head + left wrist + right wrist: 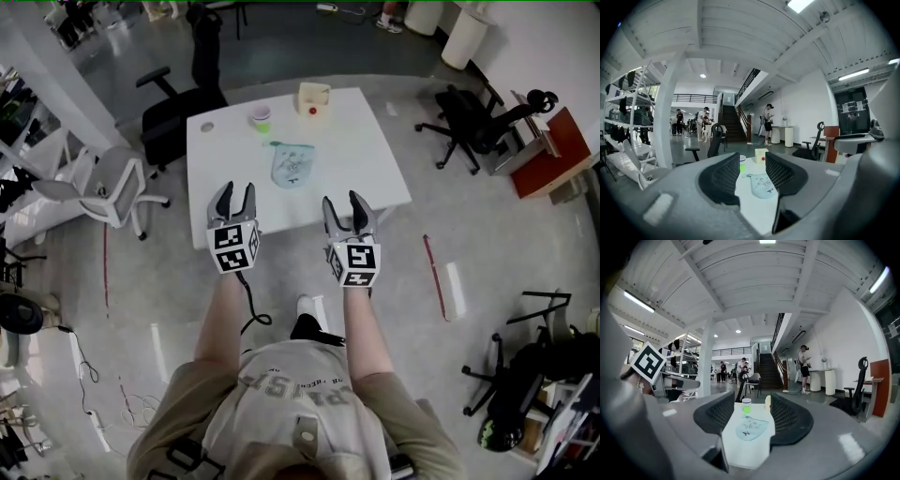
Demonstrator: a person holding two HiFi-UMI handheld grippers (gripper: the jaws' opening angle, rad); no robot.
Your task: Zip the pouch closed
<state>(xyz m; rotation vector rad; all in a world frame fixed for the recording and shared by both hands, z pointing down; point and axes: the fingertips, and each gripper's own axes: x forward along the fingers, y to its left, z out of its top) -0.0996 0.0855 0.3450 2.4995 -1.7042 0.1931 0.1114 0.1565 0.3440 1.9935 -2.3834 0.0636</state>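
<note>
A pale blue-green fabric pouch (292, 165) with a small printed figure is seen lying flat near the middle of the white square surface (375, 159). Its straight edge is turned to the far side and its rounded end to the near side. Whether its zip is open cannot be made out at this size. On the far side of it, a small green cup with a white lid (261, 117) is stood to the left and a cream box with a red dot (314, 97) to the right. Both are set well apart from the pouch, so the working space is left free. The left gripper (235, 196) and the right gripper (343, 204) are held side by side in the air at the near edge of the surface, short of the pouch and touching nothing. In each gripper view the jaws are shown spread wide with nothing between them. The pouch is framed in the gap, well beyond the tips, so the grippers appear to be aimed at it in readiness for an approach. The task is judged not yet begun. The fabric will probably have to be pinned by one gripper while the zip pull is drawn along by the other, since a soft pouch lying loose would be dragged along by the pull.
</note>
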